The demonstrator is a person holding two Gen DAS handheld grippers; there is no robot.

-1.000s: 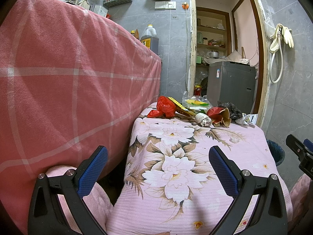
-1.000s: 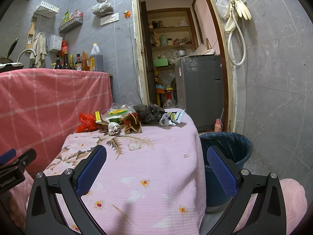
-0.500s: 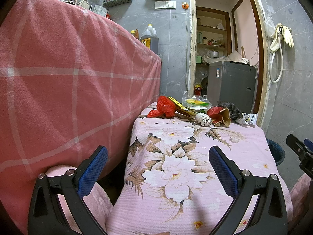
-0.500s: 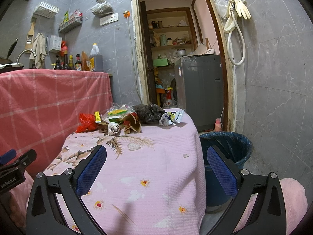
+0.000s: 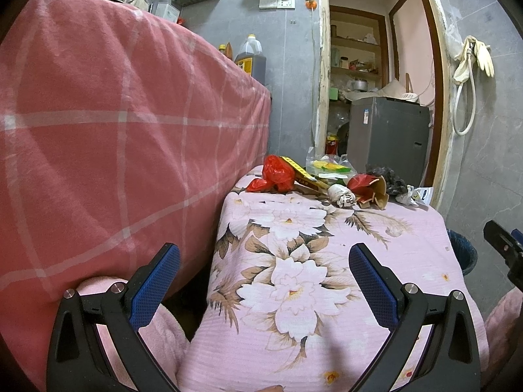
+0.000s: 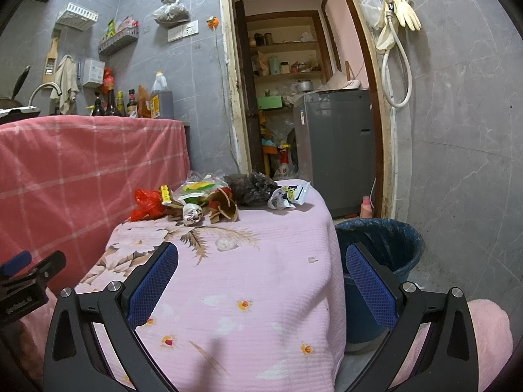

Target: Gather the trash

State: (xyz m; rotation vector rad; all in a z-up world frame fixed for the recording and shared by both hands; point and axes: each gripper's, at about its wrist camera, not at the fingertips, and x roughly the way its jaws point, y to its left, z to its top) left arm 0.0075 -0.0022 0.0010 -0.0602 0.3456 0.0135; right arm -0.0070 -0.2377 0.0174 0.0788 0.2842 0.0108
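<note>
A heap of trash lies at the far edge of the pink floral table [image 5: 327, 294]: a red plastic bag [image 5: 278, 174], a yellow box [image 5: 304, 173], a clear wrapper [image 5: 330, 166], a crumpled white cup [image 5: 341, 194], a brown and red carton [image 5: 369, 189], a black bag [image 5: 389, 178] and a white wrapper [image 5: 413, 194]. The heap also shows in the right wrist view, with the red plastic bag [image 6: 147, 204] at its left and the white wrapper [image 6: 287, 196] at its right. A blue bin [image 6: 382, 254] stands on the floor right of the table. My left gripper [image 5: 264, 277] and right gripper [image 6: 261, 277] are open and empty, over the near part of the table.
A counter draped in a red checked cloth [image 5: 114, 124] rises close on the left, with bottles [image 6: 130, 101] on top. A doorway [image 6: 294, 81] with a grey appliance [image 6: 333, 143] lies behind the table. A grey tiled wall [image 6: 457, 147] stands right of the bin.
</note>
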